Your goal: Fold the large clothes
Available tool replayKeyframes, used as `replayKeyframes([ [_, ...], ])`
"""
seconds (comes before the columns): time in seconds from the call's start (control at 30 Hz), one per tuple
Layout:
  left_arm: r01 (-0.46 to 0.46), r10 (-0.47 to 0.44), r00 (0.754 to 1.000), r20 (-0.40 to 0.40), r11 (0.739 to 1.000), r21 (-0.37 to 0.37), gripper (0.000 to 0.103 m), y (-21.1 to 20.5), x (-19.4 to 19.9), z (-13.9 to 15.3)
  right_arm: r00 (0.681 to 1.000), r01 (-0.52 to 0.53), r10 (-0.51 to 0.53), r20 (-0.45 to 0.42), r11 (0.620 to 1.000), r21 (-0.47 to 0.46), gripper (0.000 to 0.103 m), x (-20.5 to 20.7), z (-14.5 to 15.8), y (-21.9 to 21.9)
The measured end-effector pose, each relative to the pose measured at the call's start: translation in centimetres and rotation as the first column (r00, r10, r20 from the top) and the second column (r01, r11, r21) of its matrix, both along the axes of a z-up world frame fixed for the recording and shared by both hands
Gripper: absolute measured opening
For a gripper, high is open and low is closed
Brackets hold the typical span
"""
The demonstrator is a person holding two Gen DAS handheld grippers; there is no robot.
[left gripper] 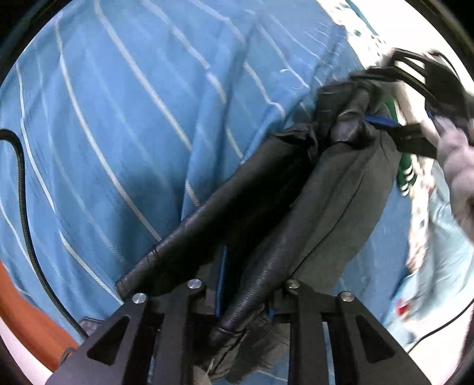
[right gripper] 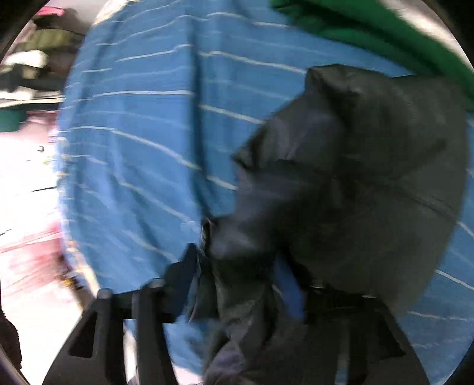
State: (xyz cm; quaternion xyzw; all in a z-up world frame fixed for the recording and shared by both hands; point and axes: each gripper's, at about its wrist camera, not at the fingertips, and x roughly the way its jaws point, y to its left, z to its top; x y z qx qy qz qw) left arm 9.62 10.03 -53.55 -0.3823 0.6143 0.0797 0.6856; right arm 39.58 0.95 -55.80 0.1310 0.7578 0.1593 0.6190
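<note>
dark garment stretched between two tools over a striped blue sheet

above the blue sheet [left gripper: 118,118] with thin white stripes, a dark grey garment [left gripper: 326,183] hangs gathered in long folds. in the left wrist view, the left tool [left gripper: 241,299] is pinching one end of it, the cloth bunched between its fingers and running up and away to the right tool [left gripper: 414,130], which is blurred at the upper right. in the right wrist view, the right tool [right gripper: 246,284] is pressed together on the garment's other end, and the cloth [right gripper: 355,177] balloons out over the sheet [right gripper: 142,148]. a green cloth [right gripper: 370,26] lies at the sheet's far edge. a black braided cable [left gripper: 26,213] crosses the left side of the left view.
</note>
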Motion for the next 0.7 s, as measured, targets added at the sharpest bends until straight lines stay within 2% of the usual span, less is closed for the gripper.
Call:
replayKeyframes([
  [0.07, -0.048, 0.049, 0.999, 0.019, 0.997, -0.060, 0.022, 0.4, -0.5, 0.2, 1.000, 0.000, 0.000, -0.001, 0.985, 0.173, 0.063, 0.4, 1.4, -1.3],
  [0.1, -0.079, 0.083, 0.996, 0.040, 0.993, -0.091, 0.022, 0.6, -0.8, 0.6, 1.000, 0.000, -0.001, 0.005, 0.974, 0.228, 0.064, 0.3, 2.3, -2.6],
  [0.13, -0.098, 0.105, 0.993, 0.059, 0.990, -0.105, 0.027, 0.5, -1.0, 0.9, 1.000, 0.002, -0.010, 0.028, 0.969, 0.246, 0.069, 0.3, 3.3, -4.6],
  [0.17, -0.121, 0.130, 0.988, 0.085, 0.987, -0.109, 0.039, 0.5, -1.2, 1.3, 0.998, 0.005, -0.020, 0.065, 0.974, 0.226, 0.074, 0.3, 4.2, -6.9],
  [0.2, -0.146, 0.157, 0.981, 0.117, 0.984, -0.098, 0.081, 0.5, -1.3, 1.7, 0.994, 0.006, -0.026, 0.107, 0.984, 0.181, 0.074, 0.4, 4.8, -9.3],
  [0.23, -0.159, 0.168, 0.976, 0.139, 0.985, -0.074, 0.103, 0.6, -1.2, 1.8, 0.990, 0.007, -0.026, 0.136, 0.990, 0.140, 0.074, 0.5, 5.0, -11.1],
  [0.27, -0.160, 0.163, 0.975, 0.149, 0.987, -0.031, 0.103, 0.5, -1.0, 1.6, 0.984, 0.008, -0.019, 0.178, 0.998, 0.061, 0.075, 0.6, 4.8, -14.3],
  [0.33, -0.122, 0.114, 0.990, 0.080, 0.987, 0.105, 0.103, 0.2, -0.1, 0.5, 0.982, 0.036, -0.033, 0.185, 0.999, -0.011, 0.075, 1.0, 3.1, -18.2],
  [0.4, -0.099, 0.095, 0.995, 0.031, 0.978, 0.185, 0.103, 0.1, 0.4, -0.5, 0.985, 0.086, -0.084, 0.149, 0.996, -0.005, 0.075, 1.5, 0.2, -22.5],
  [0.47, -0.095, 0.100, 0.995, -0.013, 0.968, 0.234, 0.103, 0.6, 0.5, -1.2, 0.984, 0.128, -0.136, 0.116, 0.989, 0.070, 0.075, 2.3, -3.4, -25.2],
  [0.53, -0.087, 0.103, 0.993, -0.050, 0.962, 0.258, 0.103, 0.8, 0.6, -2.2, 0.982, 0.155, -0.172, 0.074, 0.969, 0.191, 0.076, 2.8, -6.4, -25.7],
  [0.6, -0.060, 0.087, 0.993, -0.083, 0.956, 0.287, 0.103, 0.9, 1.0, -2.9, 0.975, 0.157, -0.197, 0.102, 0.938, 0.310, 0.076, 3.2, -8.0, -25.2],
  [0.63, -0.050, 0.080, 0.993, -0.088, 0.954, 0.296, 0.103, 0.9, 1.2, -3.1, 0.971, 0.149, -0.206, 0.124, 0.920, 0.362, 0.065, 3.3, -8.0, -24.7],
  [0.67, -0.030, 0.064, 0.993, -0.100, 0.949, 0.314, 0.103, 0.8, 1.6, -3.2, 0.969, 0.141, -0.209, 0.135, 0.909, 0.392, 0.041, 3.4, -8.1, -24.1],
  [0.7, -0.014, 0.051, 0.993, -0.106, 0.945, 0.328, 0.103, 0.7, 1.8, -3.2, 0.967, 0.138, -0.210, 0.142, 0.906, 0.401, 0.030, 3.5, -8.3, -23.6],
])
